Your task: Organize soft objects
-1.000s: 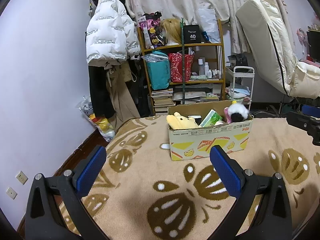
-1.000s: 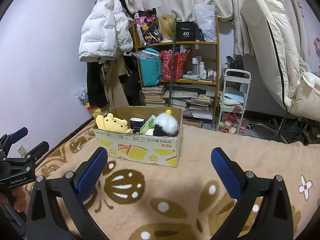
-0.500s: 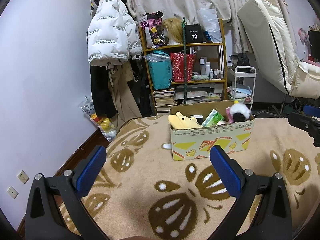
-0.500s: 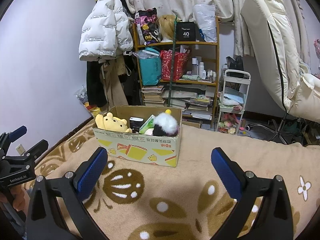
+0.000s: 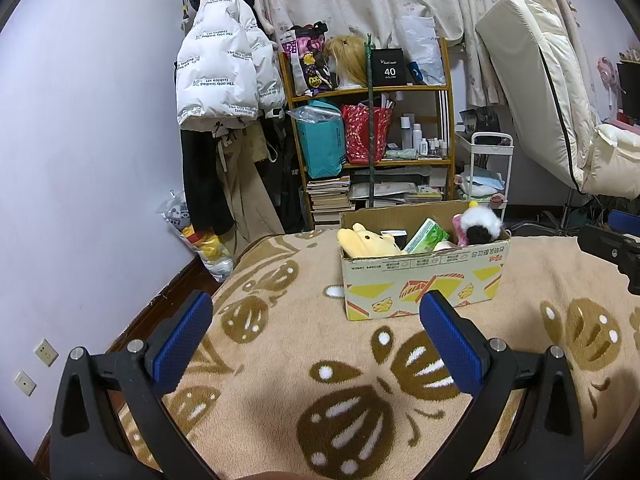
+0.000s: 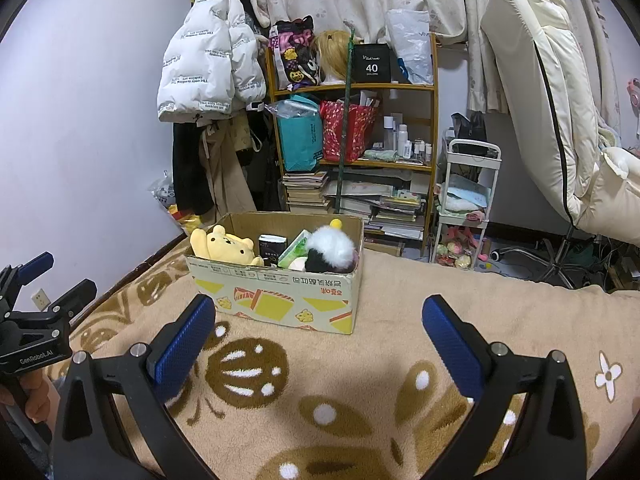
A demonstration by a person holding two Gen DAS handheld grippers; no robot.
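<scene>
My left gripper [image 5: 316, 330]: spread wide, empty.
My right gripper [image 6: 318, 330]: spread wide, empty.
Cardboard box [image 6: 280, 300]: sat just ahead.

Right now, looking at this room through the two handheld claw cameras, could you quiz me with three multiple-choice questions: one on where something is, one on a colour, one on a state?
1. Where does the yellow plush bear sit?
A. on the wooden shelf
B. in the cardboard box
C. loose on the blanket

2. What colour are the pads on the right claw?
A. blue
B. red
C. green

3. How does the left claw stand?
A. shut on a toy
B. shut on nothing
C. open, holding nothing

Answers:
1. B, the bear leans over the box's left end beside the black-and-white plush.
2. A, both pads show blue against black arms.
3. C, its fingers stand wide apart with only the blanket seen between them.
</scene>
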